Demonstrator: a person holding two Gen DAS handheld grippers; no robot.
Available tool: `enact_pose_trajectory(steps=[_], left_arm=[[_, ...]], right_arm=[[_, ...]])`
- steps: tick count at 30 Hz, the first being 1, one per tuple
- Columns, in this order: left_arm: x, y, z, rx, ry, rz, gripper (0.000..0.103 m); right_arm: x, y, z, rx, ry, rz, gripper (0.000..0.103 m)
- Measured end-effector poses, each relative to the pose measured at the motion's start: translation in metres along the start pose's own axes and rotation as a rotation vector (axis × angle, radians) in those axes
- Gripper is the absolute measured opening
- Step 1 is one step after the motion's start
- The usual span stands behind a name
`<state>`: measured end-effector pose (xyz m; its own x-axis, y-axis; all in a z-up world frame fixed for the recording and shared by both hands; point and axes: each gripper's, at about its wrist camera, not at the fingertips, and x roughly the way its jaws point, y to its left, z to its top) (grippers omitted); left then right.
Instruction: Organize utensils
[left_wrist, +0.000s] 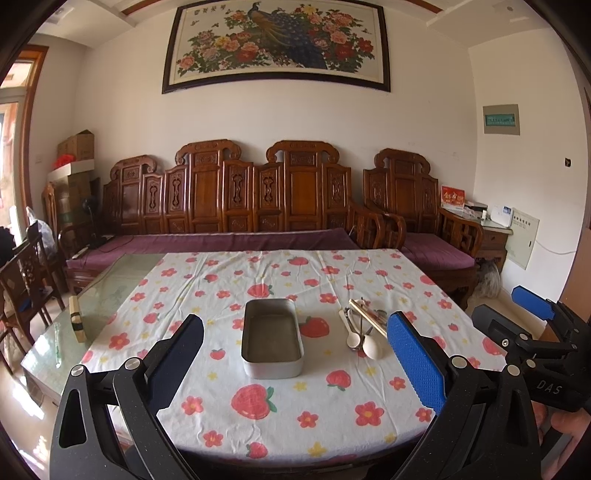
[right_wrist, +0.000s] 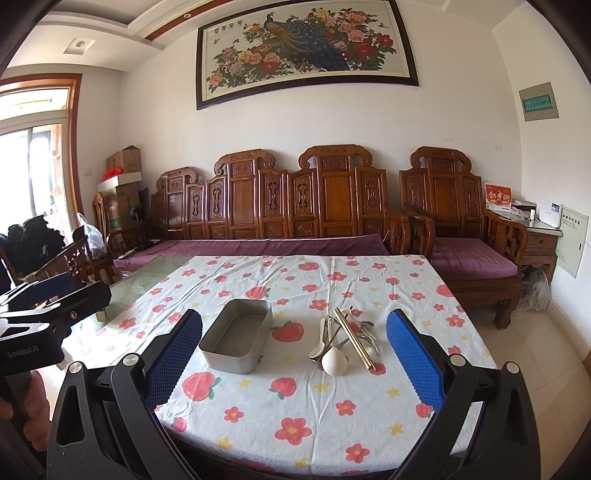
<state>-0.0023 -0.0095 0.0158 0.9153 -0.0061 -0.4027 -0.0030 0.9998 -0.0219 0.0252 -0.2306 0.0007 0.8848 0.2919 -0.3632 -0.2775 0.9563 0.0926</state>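
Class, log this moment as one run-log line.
left gripper: open | right gripper: open | metal tray: empty | utensil pile: untouched, right of tray

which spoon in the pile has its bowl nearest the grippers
The big white spoon, its wide pale bowl at the pile's near edge; the smaller white spoon sits just behind to the left, and the metal ones lie farther back.

Both grippers are basically the same build: chunky black plastic frames with a slightly speckled finish and teardrop cutouts in the outer arms. The left gripper (left_wrist: 295, 363) has round silver screw heads at the linkage joints, and its fingers (left_wrist: 415, 363) carry blue pads with a fine diamond grid texture. Same on the right gripper (right_wrist: 294, 360), blue textured pads (right_wrist: 415, 360) and silver pivots. Off to the side you can read white "DAS" lettering on one black body and "GenRobot.AI" on the other. A bit of hand (right_wrist: 31, 404) wraps each handle.
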Motion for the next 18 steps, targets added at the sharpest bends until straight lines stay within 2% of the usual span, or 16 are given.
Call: enact_pose_trajectory(steps=[6,13,14,16,18], left_arm=[[0.016,0.0,-0.009,0.014,0.049,-0.004,0.096],[0.045,-0.006,-0.022,0.044,0.117,-0.031,0.096],[0.049,-0.007,-0.024,0.048,0.127,-0.034,0.096],[0.06,-0.01,-0.027,0.062,0.15,-0.043,0.096],[0.071,-0.012,-0.03,0.072,0.163,-0.056,0.097]], right_arm=[[0.002,-0.008,-0.002,0.007,0.009,-0.006,0.1],[0.028,-0.022,-0.012,-0.023,0.042,0.025,0.1],[0.033,-0.023,-0.013,-0.037,0.049,0.026,0.098],[0.047,-0.028,-0.017,-0.063,0.083,0.057,0.079],[0.069,-0.036,-0.021,-0.089,0.134,0.055,0.075]])
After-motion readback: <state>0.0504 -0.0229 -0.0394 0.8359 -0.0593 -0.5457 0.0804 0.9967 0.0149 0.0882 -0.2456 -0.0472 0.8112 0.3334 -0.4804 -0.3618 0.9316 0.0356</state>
